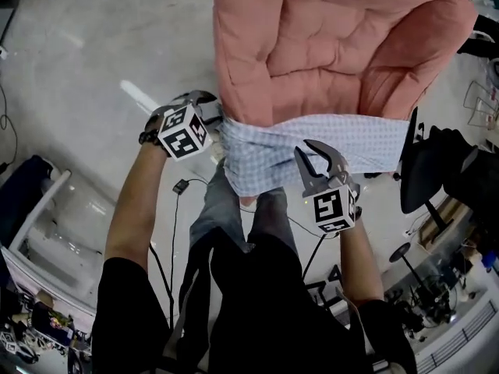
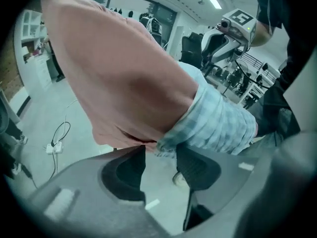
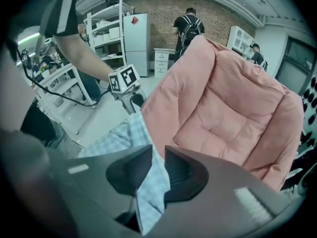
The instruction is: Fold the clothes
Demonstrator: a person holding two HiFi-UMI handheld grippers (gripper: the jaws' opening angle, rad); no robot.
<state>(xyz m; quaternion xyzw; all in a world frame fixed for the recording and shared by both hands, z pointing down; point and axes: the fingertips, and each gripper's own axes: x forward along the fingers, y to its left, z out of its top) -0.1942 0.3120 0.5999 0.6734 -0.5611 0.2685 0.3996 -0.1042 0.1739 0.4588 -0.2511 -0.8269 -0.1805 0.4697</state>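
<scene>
Slipping looks the likeliest trouble at the left. The left claw [image 2: 161, 150] stands spread, with a corner of the checked garment [image 1: 312, 142] at its tips but not nipped. That end could slide off the pink armchair [image 1: 327, 45] toward the floor, or sag and spoil the fold. The garment lies as a band along the chair's front edge, its long axis running across from one claw to the other and its lower edge hanging toward the person's legs. At the right, the right claw [image 3: 158, 157] pinches the cloth, and a tug from there alone would drag it askew.
</scene>
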